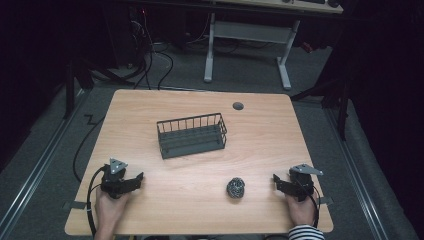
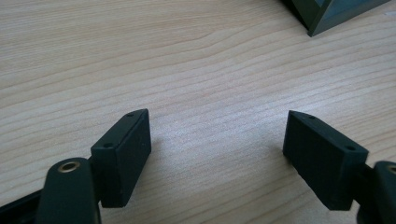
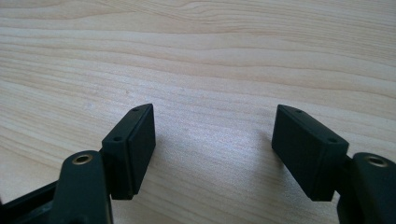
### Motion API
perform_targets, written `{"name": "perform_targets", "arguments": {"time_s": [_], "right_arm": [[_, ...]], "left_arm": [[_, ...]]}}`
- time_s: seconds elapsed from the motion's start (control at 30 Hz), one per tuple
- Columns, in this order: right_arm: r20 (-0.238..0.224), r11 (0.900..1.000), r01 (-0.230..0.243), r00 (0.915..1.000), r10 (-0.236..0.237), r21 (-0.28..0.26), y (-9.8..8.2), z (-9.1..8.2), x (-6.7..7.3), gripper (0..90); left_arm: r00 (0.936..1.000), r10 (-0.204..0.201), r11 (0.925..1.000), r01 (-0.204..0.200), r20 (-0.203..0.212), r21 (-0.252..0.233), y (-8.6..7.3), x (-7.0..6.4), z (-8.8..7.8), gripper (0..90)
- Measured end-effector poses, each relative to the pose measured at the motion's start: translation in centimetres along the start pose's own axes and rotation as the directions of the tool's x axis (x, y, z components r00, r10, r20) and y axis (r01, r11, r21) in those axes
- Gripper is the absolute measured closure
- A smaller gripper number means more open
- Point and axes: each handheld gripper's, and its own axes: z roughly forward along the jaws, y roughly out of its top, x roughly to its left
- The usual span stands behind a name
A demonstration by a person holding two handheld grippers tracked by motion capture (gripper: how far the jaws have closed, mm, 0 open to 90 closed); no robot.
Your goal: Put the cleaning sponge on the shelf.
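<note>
A dark wire basket point(image 1: 191, 135) stands near the middle of the wooden table point(image 1: 150, 105). A ball of steel wool point(image 1: 235, 187) lies toward the front right. My left gripper point(image 1: 137, 179) rests low at the front left, held by a hand, jaws open over bare wood point(image 2: 217, 135). My right gripper point(image 1: 276, 181) sits at the front right, to the right of the steel wool, also open with nothing between its jaws point(image 3: 213, 130). A corner of the basket point(image 2: 336, 14) shows at the top right of the left gripper view.
A round grey cable port point(image 1: 238, 106) is set in the table near its far edge. Cables trail from both grippers over the front edge. Beyond the table stands a white desk frame point(image 1: 247, 35) on a grey floor with loose cables.
</note>
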Motion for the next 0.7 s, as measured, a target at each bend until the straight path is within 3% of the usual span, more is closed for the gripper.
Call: {"name": "perform_targets", "arguments": {"time_s": [0.7], "right_arm": [[0.004, 1.000, -0.004, 1.0000, 0.004, 0.001, -0.02, -0.02, 0.08, 30.3]], "left_arm": [[0.9997, -0.019, 0.9998, 0.020, 0.017, -0.005, 0.12, 0.00, 0.00, 25.4]]}}
